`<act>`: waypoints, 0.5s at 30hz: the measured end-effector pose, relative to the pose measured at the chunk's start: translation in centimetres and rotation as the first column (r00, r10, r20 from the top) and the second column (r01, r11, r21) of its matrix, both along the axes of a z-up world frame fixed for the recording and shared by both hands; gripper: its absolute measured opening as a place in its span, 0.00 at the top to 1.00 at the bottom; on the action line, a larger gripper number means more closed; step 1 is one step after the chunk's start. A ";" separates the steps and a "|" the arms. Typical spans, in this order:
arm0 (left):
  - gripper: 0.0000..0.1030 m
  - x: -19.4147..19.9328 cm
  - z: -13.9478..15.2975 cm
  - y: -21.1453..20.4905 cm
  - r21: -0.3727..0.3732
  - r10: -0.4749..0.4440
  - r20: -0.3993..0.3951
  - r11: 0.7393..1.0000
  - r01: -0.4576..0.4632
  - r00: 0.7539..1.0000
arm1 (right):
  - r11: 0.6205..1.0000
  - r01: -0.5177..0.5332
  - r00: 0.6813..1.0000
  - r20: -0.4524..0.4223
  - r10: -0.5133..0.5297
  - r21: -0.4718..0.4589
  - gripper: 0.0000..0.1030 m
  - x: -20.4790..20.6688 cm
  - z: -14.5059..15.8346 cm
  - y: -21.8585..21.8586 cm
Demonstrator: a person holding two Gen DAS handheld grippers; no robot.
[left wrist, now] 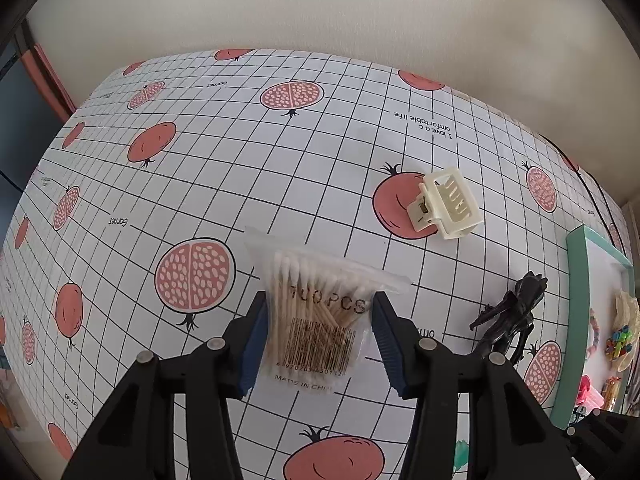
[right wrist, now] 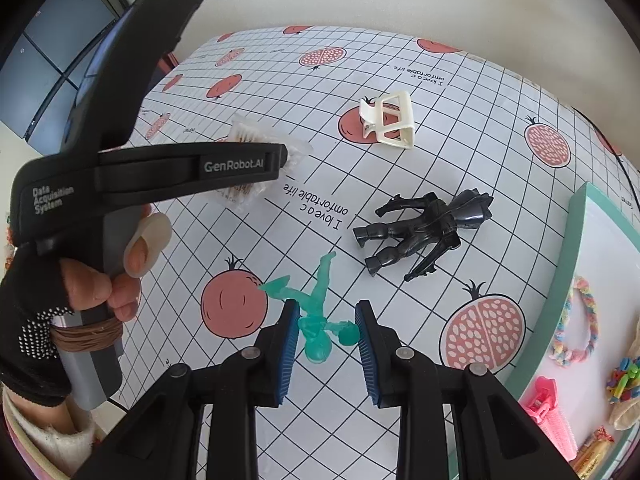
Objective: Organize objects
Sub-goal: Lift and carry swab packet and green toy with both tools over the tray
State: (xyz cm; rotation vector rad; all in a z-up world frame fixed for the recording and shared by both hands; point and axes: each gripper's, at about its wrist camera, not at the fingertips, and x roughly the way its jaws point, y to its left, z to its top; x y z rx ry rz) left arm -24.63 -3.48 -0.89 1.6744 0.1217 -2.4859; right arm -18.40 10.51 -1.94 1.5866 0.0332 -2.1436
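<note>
Pomegranate-print tablecloth (left wrist: 320, 160) under a clear cotton-swab packet (left wrist: 316, 312) between parted left gripper (left wrist: 318, 336) jaws.

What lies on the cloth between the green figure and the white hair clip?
The black figure lies roughly between the green figure and the white hair clip, slightly right; the right wrist view shows it.

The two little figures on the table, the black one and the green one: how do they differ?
The black figure is opaque and dark; the green figure is translucent teal. The black one looks bigger and lies free, while the green one lies between the open jaws of the right gripper. Both lie flat on the pomegranate-print tablecloth.
</note>
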 end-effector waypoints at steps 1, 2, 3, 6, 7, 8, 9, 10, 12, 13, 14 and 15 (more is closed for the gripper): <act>0.50 0.0 0.1 -0.1 0.000 0.000 -0.004 1.000 0.000 1.000 | 1.000 0.003 1.000 -0.002 -0.003 -0.002 0.71 0.3 0.3 0.2; 0.50 0.0 0.2 -0.1 -0.001 0.000 -0.009 1.000 0.000 1.000 | 1.000 0.005 1.000 -0.004 -0.005 -0.005 0.71 0.2 0.5 0.2; 0.50 0.0 0.4 -0.2 -0.001 0.000 -0.014 1.000 0.000 1.000 | 1.000 0.008 1.000 -0.007 -0.008 -0.006 0.71 0.1 0.5 0.2; 0.50 0.1 1.1 -0.1 -0.003 -0.002 -0.032 1.000 0.002 0.999 | 1.000 0.020 1.000 -0.015 -0.020 -0.011 0.71 -0.1 0.7 0.4; 0.50 0.2 1.3 -0.1 -0.004 -0.004 -0.037 1.000 0.004 0.999 | 1.000 0.023 1.000 -0.017 -0.023 -0.012 0.71 -0.1 0.8 0.5; 0.50 0.2 1.6 -0.1 -0.005 -0.005 -0.043 1.000 0.005 0.999 | 1.000 0.027 0.999 -0.019 -0.027 -0.014 0.70 -0.1 0.8 0.6; 0.50 0.3 1.8 0.0 -0.005 -0.006 -0.048 1.000 0.005 0.999 | 0.999 0.031 0.999 -0.021 -0.031 -0.015 0.70 -0.2 1.0 0.8; 0.50 0.3 2.0 0.0 -0.006 -0.007 -0.053 1.000 0.007 0.999 | 0.999 0.035 0.999 -0.024 -0.036 -0.018 0.70 -0.2 1.1 1.0; 0.50 0.4 2.5 0.1 -0.006 -0.010 -0.065 1.000 0.009 0.998 | 0.999 0.046 0.998 -0.029 -0.046 -0.027 0.71 -0.2 1.4 1.4; 0.50 0.4 2.7 0.3 -0.005 -0.011 -0.071 1.000 0.011 0.997 | 0.998 0.052 0.998 -0.033 -0.053 -0.032 0.70 -0.3 1.6 1.8; 0.50 0.5 3.0 0.4 -0.004 -0.014 -0.077 1.000 0.014 0.997 | 0.998 0.060 0.997 -0.037 -0.061 -0.037 0.70 -0.3 1.8 2.1; 0.50 0.5 3.2 0.5 -0.004 -0.017 -0.084 1.000 0.017 0.996 | 0.997 0.069 0.997 -0.041 -0.070 -0.039 0.70 -0.3 2.1 2.5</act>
